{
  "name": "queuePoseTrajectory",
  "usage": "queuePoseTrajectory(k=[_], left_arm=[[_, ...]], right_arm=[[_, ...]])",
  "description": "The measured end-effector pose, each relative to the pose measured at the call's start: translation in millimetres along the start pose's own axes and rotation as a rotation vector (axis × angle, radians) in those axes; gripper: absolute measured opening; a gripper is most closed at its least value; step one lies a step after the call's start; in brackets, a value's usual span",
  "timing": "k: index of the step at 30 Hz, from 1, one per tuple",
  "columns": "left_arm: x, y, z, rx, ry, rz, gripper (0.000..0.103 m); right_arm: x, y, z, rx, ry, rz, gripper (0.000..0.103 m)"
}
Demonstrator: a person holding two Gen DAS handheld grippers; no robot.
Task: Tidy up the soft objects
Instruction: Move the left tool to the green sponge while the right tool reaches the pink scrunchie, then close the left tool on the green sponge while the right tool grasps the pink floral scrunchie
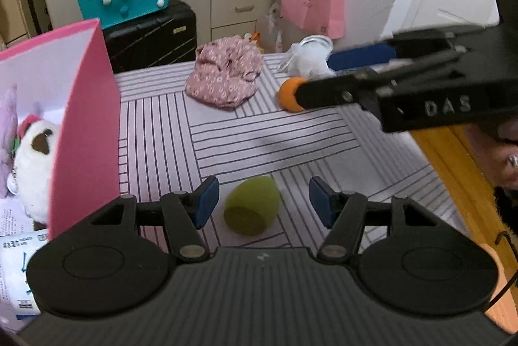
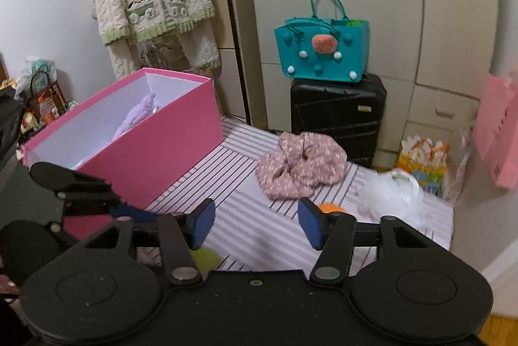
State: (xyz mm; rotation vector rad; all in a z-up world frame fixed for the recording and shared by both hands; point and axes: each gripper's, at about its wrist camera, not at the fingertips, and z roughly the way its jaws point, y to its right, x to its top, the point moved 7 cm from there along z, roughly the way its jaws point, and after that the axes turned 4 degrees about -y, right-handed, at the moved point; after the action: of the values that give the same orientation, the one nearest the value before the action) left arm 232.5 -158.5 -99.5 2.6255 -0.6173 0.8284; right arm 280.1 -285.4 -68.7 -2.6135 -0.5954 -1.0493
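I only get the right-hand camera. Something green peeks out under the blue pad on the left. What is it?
Observer: The left camera shows a green egg-shaped sponge. It lies on its side on the striped cover, between the open pads of the left gripper, and neither pad touches it.
Operator: In the pink box I see only something lilac. Is there anything else?
Observer: Yes, a white plush toy with a brown patch sits in the pink box, next to the lilac thing.
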Motion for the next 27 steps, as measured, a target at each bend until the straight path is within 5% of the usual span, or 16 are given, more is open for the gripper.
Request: queuePoseTrajectory(k=[10, 22, 25, 27], left_arm=[[-3, -4, 27, 0.060, -0.032, 0.024, 0.061], [-10, -4, 41, 0.014, -0.071, 0.006, 0.059], [-11, -3, 41, 0.017, -0.066, 0.015, 0.055], [-12, -4, 41, 0.021, -0.057, 0.016, 0.043]], right_arm=[[23, 12, 58, -0.023, -0.006, -0.128, 0.081], [45, 39, 110, -0.020, -0.047, -0.216, 0.097], [44, 45, 124, -0.001, -0.077, -0.194, 0.098], [41, 47, 133, 0.024, -0.106, -0.170, 0.098]])
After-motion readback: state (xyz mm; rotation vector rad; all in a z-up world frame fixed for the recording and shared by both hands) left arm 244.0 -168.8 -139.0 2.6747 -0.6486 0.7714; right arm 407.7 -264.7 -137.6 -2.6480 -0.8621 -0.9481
